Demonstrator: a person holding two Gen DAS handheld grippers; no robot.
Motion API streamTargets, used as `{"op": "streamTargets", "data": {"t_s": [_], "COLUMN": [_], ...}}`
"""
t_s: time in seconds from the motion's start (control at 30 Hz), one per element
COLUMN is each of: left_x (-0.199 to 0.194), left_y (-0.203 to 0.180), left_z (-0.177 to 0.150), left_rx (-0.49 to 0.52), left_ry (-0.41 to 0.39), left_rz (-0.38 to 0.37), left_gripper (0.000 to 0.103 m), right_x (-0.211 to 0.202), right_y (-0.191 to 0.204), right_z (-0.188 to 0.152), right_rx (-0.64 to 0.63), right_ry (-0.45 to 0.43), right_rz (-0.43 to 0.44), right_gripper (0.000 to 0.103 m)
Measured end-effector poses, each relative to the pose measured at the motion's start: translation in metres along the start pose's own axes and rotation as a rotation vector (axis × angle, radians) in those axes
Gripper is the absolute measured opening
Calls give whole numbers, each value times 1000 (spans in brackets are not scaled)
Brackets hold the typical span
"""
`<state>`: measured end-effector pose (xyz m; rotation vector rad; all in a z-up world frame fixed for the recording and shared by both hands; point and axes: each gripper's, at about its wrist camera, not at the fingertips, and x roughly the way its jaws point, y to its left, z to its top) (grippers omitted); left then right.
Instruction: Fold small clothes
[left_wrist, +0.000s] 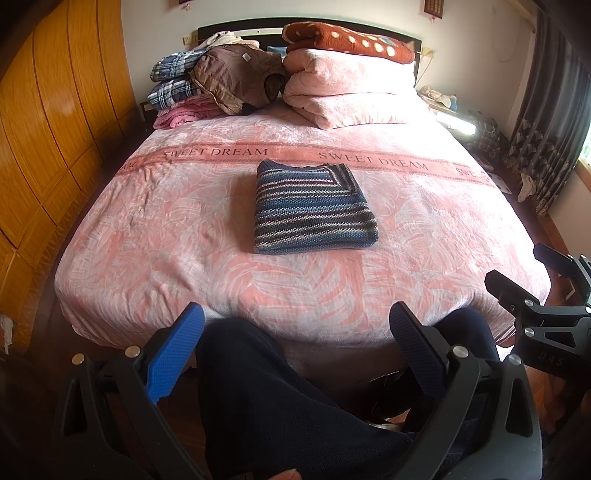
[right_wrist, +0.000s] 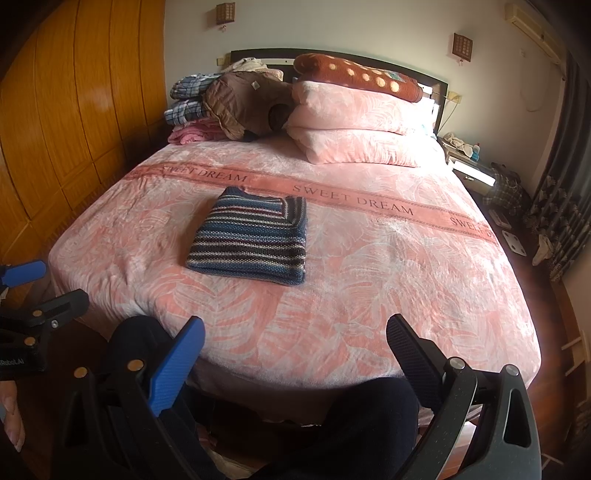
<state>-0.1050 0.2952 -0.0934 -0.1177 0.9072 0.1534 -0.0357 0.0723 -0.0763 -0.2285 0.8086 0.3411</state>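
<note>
A striped blue, grey and maroon knit sweater (left_wrist: 314, 210) (right_wrist: 255, 240) lies folded into a neat rectangle in the middle of the pink bed (left_wrist: 147, 229) (right_wrist: 406, 280). My left gripper (left_wrist: 295, 328) hangs open at the foot of the bed, well short of the sweater, with nothing between its fingers. My right gripper (right_wrist: 295, 343) is open too, held near the bed's front edge to the right of the left one and empty. Each gripper shows at the edge of the other's view: the right gripper (left_wrist: 517, 273) and the left gripper (right_wrist: 40, 284).
Stacked clothes (left_wrist: 207, 85) and folded pink quilts (left_wrist: 351, 88) fill the head of the bed. A wooden wardrobe (left_wrist: 55, 129) lines the left side. A cluttered nightstand (right_wrist: 469, 162) and curtains (right_wrist: 565, 206) stand on the right. A person's dark trouser legs (left_wrist: 277, 398) are below the grippers.
</note>
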Motion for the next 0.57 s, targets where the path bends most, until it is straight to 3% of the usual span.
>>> {"op": "streamTargets", "data": {"t_s": [0.57], "left_x": [1], "left_y": [0], "left_z": [0], "left_rx": [2], "left_ry": [3], "left_rz": [-2], "left_gripper": [100], "right_x": [4], "right_y": [6], "right_z": [1], "right_rx": [3], "right_ry": [12], "right_rz": [7], "right_gripper": [99]}}
